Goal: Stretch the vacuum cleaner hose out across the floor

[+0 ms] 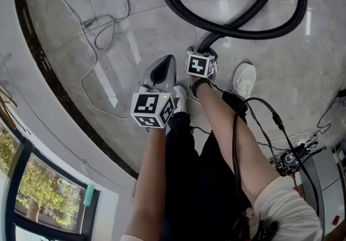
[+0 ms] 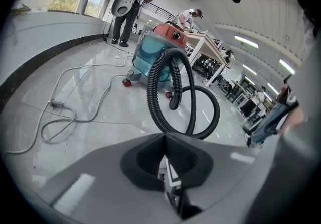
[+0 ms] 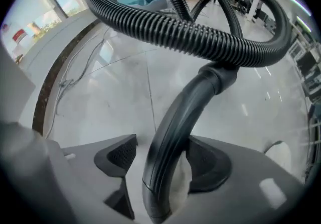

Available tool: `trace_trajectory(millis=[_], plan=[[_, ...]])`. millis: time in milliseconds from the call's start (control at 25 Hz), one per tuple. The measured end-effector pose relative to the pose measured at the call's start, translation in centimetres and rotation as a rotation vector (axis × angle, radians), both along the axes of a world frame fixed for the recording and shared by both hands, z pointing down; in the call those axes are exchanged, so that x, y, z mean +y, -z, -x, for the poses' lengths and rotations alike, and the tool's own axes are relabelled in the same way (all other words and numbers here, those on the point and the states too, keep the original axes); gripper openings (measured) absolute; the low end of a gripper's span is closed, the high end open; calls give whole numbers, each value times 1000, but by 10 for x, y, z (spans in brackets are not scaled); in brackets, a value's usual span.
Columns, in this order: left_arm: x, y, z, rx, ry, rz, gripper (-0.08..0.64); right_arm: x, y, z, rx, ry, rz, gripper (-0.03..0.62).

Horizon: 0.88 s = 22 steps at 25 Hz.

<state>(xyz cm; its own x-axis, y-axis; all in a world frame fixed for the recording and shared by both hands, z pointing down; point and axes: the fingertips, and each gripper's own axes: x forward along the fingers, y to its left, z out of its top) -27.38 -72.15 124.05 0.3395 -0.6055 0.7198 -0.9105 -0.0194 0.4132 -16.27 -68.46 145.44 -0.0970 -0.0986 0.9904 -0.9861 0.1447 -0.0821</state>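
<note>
Head view looks steeply down; both low gripper views share the hose (image 3: 165,29).

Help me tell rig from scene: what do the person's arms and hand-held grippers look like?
The left hand-held gripper and right hand-held gripper are grey shells with dark grey jaws. Each carries a white cube printed with black square markers. Black cables run along the right arm to a black wrist strap. Its sleeve is white and short.

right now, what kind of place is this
Likely a big open workshop or lab hall: polished floor, workbenches under ceiling strip lights, and a vacuum cleaner standing on it.
</note>
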Motion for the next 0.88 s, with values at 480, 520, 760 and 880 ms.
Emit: trace_trajectory(millis=[480, 520, 760, 880], plan=[[13, 72, 3, 79, 61, 20, 2, 29, 107, -27, -568, -153, 189, 166], [12, 87, 0, 91, 60, 17, 2, 37, 134, -27, -628, -184, 218, 166], [-2, 204, -24, 135, -39, -44, 2, 74, 302, -18, -808, -346, 312, 166], [20, 285, -30, 163, -80, -32, 2, 118, 409, -15, -834, -431, 373, 167]])
